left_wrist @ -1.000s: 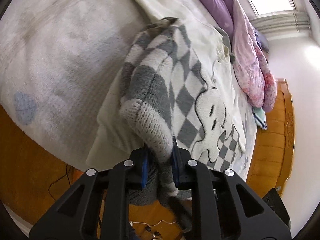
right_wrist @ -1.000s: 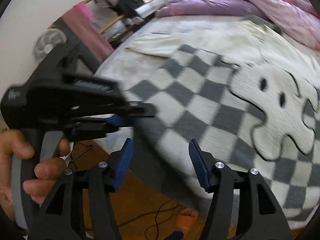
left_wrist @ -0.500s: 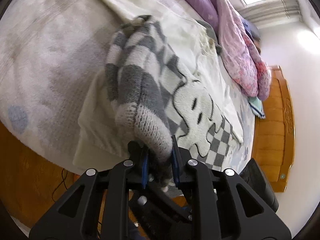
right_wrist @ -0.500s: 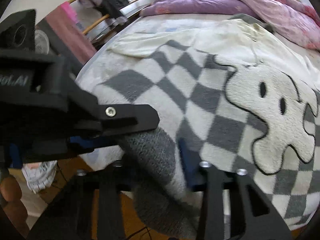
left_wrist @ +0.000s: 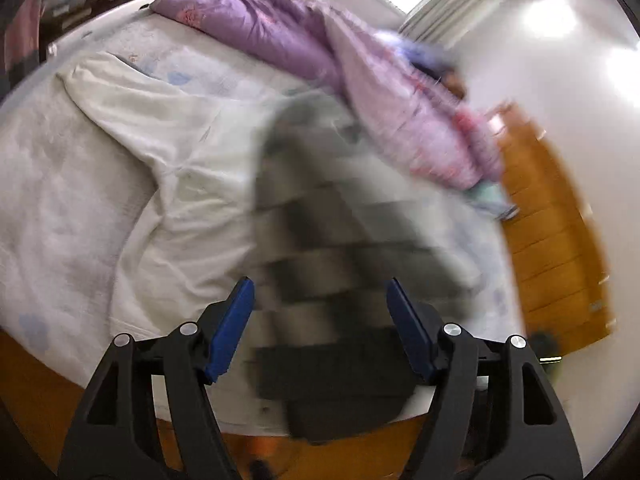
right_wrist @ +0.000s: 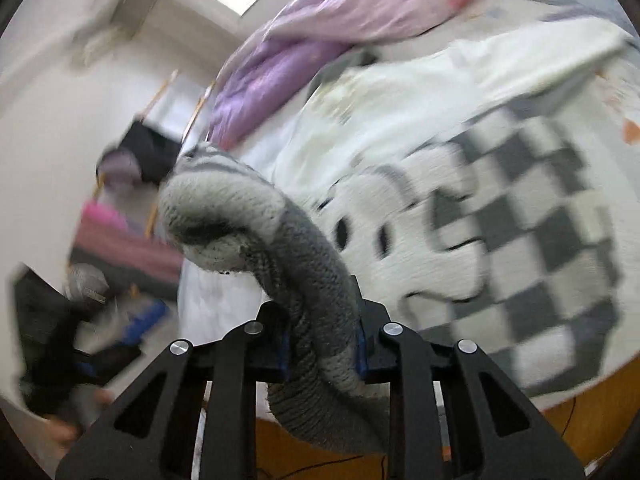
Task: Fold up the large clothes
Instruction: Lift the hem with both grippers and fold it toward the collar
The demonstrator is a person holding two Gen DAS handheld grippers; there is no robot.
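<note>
A grey-and-white checkered knit sweater with a white cartoon figure lies on the bed. My right gripper is shut on its grey sleeve cuff, which arches up over the jaws. My left gripper is open and empty, its blue pads wide apart. In the left wrist view the sweater is a blurred checkered shape just beyond the fingers. The left gripper also shows blurred at the left of the right wrist view.
A cream garment lies spread under the sweater on the white bedsheet. A purple-pink quilt is heaped at the far side. A wooden bed frame is at the right. Wooden floor lies below the bed edge.
My left gripper has let go of the sleeve and opened wide. My right gripper has shut on the sleeve cuff and lifted it. Both views have swung and blur.
</note>
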